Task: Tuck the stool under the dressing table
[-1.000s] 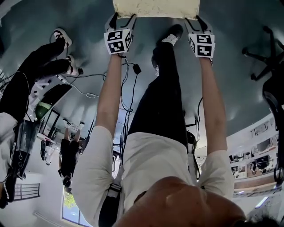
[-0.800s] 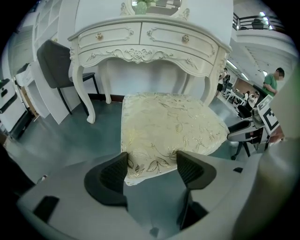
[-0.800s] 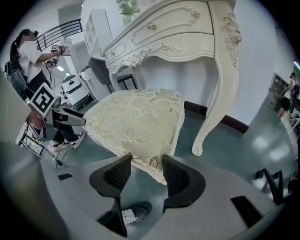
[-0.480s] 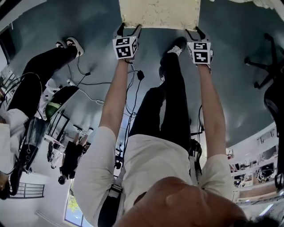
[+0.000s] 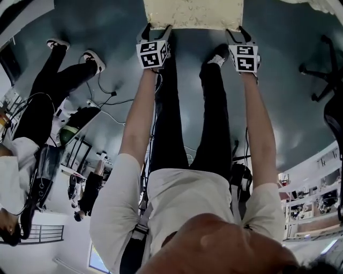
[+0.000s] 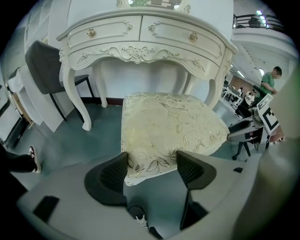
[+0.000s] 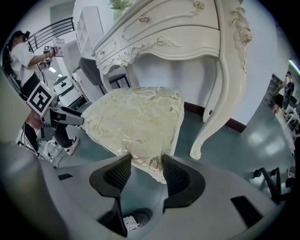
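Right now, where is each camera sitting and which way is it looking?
Head view: on the person's head, looking steeply down; shows both arms, legs, left gripper and right gripper at the stool.
Left gripper view: on the left gripper, facing the dressing table; its jaws pinch the stool's near edge.
Right gripper view: on the right gripper, facing the dressing table from the right; its jaws pinch the stool's corner.
Shared: all three show the stool; both gripper views show the dressing table.

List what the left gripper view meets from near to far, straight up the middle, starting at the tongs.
left tongs, clamped on the cushion's near corner → stool → dressing table
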Demonstrator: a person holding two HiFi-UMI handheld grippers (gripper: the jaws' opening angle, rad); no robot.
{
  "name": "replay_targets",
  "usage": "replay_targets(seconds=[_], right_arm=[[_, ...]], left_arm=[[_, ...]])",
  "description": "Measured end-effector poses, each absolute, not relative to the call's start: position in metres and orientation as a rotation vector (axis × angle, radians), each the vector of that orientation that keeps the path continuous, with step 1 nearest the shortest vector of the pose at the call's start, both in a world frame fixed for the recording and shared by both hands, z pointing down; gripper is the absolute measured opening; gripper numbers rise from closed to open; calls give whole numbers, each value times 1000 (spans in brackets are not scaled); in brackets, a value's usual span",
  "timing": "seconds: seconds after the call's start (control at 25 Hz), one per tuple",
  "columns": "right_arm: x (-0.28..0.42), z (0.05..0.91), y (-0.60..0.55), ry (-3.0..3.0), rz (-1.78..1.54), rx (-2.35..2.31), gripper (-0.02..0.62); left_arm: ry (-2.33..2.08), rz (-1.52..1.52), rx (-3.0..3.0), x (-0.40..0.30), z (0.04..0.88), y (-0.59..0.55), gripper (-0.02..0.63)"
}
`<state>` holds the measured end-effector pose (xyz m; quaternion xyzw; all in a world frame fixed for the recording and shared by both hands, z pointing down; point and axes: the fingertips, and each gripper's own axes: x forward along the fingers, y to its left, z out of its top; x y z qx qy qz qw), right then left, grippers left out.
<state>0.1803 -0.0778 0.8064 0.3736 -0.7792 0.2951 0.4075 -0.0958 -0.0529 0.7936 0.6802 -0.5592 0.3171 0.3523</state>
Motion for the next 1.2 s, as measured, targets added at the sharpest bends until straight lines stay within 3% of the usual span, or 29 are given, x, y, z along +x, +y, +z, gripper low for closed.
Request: replay_targets(seconds=[0.2, 0.48, 1.2], right_arm=[[187, 803, -68, -1955, 773, 1014, 242], [95, 809, -121, -1937, 812, 1127, 241], [83, 797, -170, -1912, 772, 1183, 238]], left_arm=[[-1446, 803, 1851, -90, 789, -58, 341], [-1328, 831, 1983, -183, 795, -142, 341], [-1268, 774, 2112, -193, 781, -209, 341]])
